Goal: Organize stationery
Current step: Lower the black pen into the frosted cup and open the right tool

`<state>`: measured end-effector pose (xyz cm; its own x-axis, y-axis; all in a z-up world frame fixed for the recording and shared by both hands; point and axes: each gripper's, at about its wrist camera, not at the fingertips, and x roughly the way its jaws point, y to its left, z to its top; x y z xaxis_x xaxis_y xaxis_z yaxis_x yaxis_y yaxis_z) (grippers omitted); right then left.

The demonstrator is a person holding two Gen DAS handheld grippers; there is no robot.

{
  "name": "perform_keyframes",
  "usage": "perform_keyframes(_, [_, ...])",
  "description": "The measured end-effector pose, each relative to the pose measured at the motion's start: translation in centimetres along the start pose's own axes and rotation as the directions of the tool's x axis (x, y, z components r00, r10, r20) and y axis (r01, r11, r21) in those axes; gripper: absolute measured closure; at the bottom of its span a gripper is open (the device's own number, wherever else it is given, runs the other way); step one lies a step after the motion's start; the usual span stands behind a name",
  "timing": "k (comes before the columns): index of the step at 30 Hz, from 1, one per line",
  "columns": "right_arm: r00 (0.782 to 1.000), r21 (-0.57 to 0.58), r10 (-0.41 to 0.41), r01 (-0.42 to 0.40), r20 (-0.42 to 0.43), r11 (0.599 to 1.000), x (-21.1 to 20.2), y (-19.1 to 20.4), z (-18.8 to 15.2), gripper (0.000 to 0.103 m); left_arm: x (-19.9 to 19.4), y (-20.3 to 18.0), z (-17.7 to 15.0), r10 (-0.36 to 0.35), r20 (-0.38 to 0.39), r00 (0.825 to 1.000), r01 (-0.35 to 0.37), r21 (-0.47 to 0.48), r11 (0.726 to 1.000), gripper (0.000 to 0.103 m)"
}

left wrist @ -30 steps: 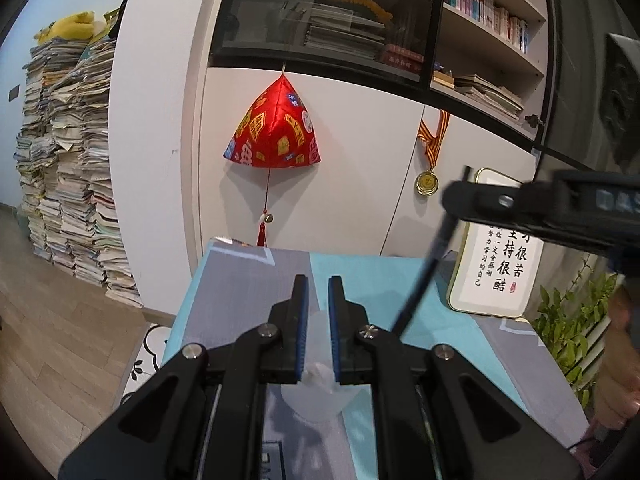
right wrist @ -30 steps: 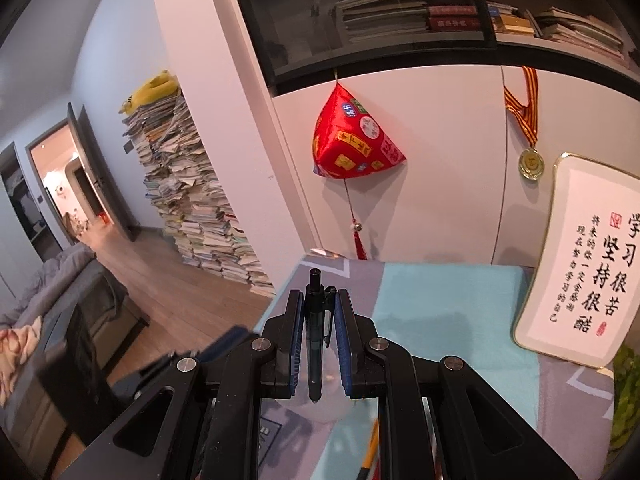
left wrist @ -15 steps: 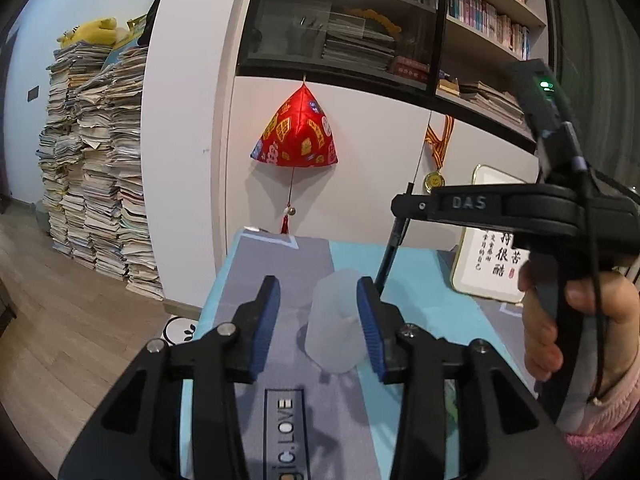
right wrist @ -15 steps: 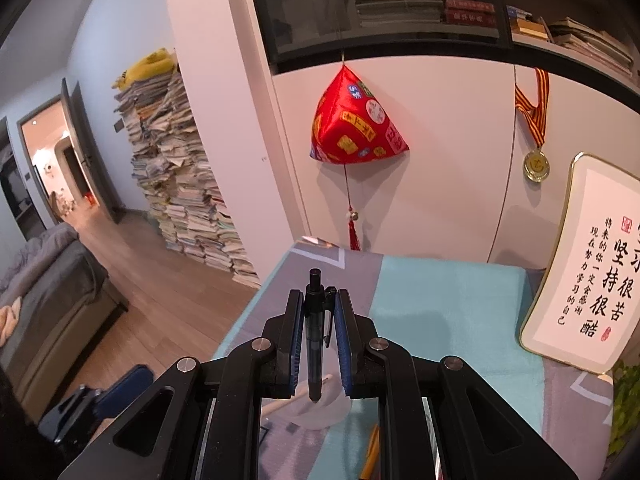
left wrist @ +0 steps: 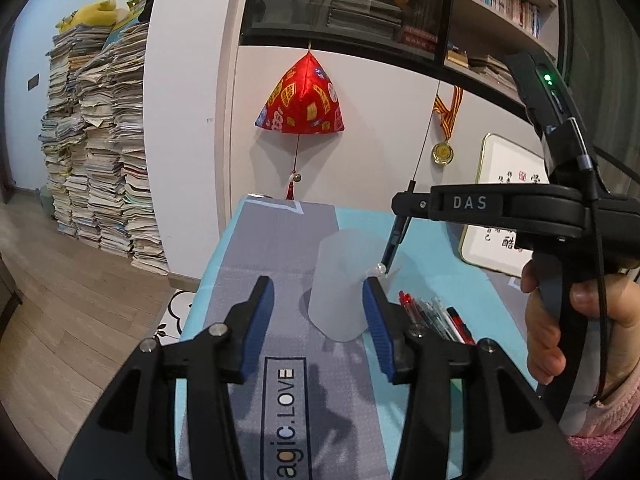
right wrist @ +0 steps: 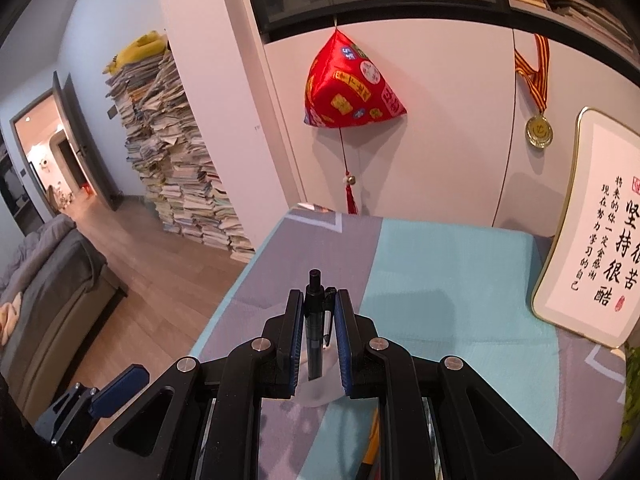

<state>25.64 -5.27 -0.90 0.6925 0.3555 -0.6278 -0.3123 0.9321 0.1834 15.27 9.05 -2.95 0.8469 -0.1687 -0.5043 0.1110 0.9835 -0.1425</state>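
Observation:
A frosted plastic cup (left wrist: 347, 284) stands upright on the grey and teal table cover (left wrist: 280, 240). My left gripper (left wrist: 319, 294) is open, its blue pads on either side of the cup's lower part. My right gripper (right wrist: 317, 320) is shut on a black pen (right wrist: 313, 332) held upright; in the left wrist view the pen (left wrist: 396, 238) hangs tip down just above the cup's right rim. Several pens (left wrist: 434, 318) lie on the cover right of the cup. The cup shows faintly below the pen in the right wrist view (right wrist: 318, 390).
A framed calligraphy board (right wrist: 592, 240) leans at the table's right back. A red ornament (left wrist: 302, 104) and a medal (left wrist: 442, 154) hang on the cabinet behind. Stacks of books (left wrist: 96, 152) stand on the floor to the left. The table's left edge drops to wooden floor.
My left gripper has opened from around the cup and drawn back. The cup now stands free. My right gripper has carried the pen over the cup's rim.

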Motion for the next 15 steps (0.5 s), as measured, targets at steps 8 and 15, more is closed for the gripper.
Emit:
perform_keyframes(8, [0.999, 0.048, 0.025, -0.023, -0.038, 0.999, 0.34, -0.81, -0.48, 0.087, -0.23, -0.26, -0.49, 0.014, -0.013, 1.000, -0.013, 0.026, 1.000, 0.059])
perform_keyframes(15, [0.999, 0.043, 0.018, -0.016, -0.044, 0.999, 0.14, -0.66, -0.79, 0.087, -0.38, -0.37, -0.52, 0.018, -0.019, 1.000, -0.017, 0.032, 0.999, 0.058])
